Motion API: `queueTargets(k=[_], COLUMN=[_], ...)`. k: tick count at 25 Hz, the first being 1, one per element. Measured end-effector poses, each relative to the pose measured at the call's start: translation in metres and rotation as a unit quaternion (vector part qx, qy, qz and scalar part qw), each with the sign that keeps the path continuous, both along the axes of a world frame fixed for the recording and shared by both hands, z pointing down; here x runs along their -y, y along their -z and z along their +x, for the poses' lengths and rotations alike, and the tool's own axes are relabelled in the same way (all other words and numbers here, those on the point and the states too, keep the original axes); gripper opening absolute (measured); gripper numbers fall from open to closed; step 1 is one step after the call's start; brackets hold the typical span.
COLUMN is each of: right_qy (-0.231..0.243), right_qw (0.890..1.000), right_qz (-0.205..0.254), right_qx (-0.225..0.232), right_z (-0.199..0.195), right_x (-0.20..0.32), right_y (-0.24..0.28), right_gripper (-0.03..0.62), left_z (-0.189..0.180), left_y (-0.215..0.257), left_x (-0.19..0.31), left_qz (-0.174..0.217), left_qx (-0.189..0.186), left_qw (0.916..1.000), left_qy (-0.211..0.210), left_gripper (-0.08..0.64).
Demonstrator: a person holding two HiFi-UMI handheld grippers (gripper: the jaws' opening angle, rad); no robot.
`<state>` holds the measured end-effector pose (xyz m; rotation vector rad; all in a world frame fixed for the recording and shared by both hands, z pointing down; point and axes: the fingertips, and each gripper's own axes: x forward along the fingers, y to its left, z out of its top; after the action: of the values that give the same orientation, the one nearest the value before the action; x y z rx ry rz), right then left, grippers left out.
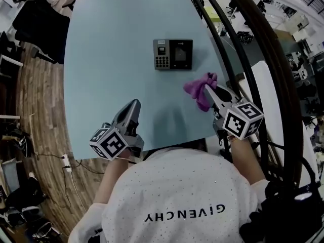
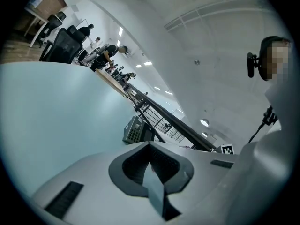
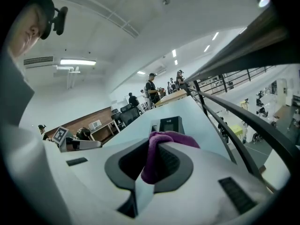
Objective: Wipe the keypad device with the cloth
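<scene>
Pinching bunched purple cloth (image 1: 195, 88), R gripper (image 1: 208, 89) nr grey keypad device (image 1: 172, 54); L gripper (image 1: 135, 104) jaws together.

Head camera high above, looking steeply down on the keypad device (image 1: 172, 54), my left gripper's (image 1: 134, 104) camera low and well short of it, my right gripper's (image 1: 207, 88) nearer, both facing it, all three views sharing it.

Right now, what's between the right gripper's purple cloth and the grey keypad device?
Only bare pale-blue tabletop separates cloth and keypad device, in the head view.
</scene>
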<state>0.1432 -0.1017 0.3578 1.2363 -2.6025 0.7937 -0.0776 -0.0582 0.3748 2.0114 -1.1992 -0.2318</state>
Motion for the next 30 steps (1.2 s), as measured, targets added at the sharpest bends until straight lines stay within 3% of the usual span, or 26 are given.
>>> queueTargets(k=[4, 8, 13, 19, 26, 30], right_qy=[0.023, 0.087, 0.151, 0.150, 0.111, 0.105], right_qw=[1.000, 0.995, 0.987, 0.987, 0.992, 0.991], right_qz=[-0.009, 0.025, 0.048, 0.056, 0.062, 0.077], right_qx=[-0.006, -0.049, -0.030, 0.013, 0.010, -0.014], right_z=[-0.019, -0.055, -0.101, -0.139, -0.154, -0.144], right_x=[0.020, 0.039, 0.068, 0.104, 0.139, 0.148], right_y=[-0.012, -0.007, 0.002, 0.007, -0.015, -0.023], right_gripper=[0.028, 0.028, 0.028, 0.028, 0.028, 0.029], left_z=[0.008, 0.007, 0.000, -0.006, -0.009, -0.008], left_y=[-0.015, -0.033, -0.055, -0.072, -0.080, -0.081], left_x=[0.023, 0.045, 0.065, 0.077, 0.088, 0.106], left_qz=[-0.006, -0.020, -0.036, -0.055, -0.042, -0.032], left_qx=[0.014, 0.070, 0.104, 0.084, 0.074, 0.071], left_qw=[0.9996, 0.9970, 0.9937, 0.9949, 0.9961, 0.9967], left_qy=[-0.024, -0.026, -0.022, -0.014, -0.022, -0.023], left_gripper=[0.005, 0.005, 0.005, 0.005, 0.005, 0.005])
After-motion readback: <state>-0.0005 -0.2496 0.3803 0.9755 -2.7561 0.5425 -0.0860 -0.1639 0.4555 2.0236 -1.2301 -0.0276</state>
